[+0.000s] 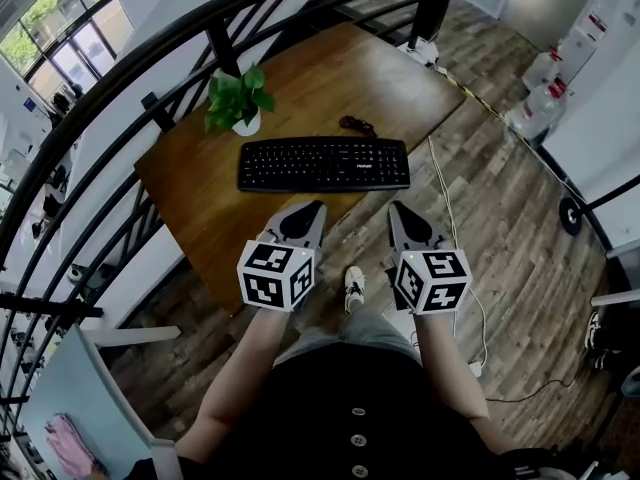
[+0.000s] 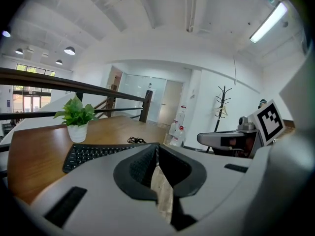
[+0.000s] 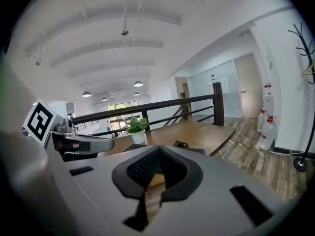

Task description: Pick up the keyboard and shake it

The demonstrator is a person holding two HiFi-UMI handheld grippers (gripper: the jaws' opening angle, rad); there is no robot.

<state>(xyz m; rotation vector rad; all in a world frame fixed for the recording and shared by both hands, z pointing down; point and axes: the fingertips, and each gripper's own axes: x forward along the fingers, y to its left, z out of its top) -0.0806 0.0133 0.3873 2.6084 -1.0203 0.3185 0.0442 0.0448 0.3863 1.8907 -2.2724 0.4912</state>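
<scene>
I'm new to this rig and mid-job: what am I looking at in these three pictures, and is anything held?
No robot: a person holds a two-jaw gripper in each hand. The head view looks down from the person's head: left gripper and right gripper point at a table. On it lie a keyboard, a plant and a small black cord. The other two pictures look along each gripper's jaws. Both are shut and empty, short of the keyboard.
</scene>
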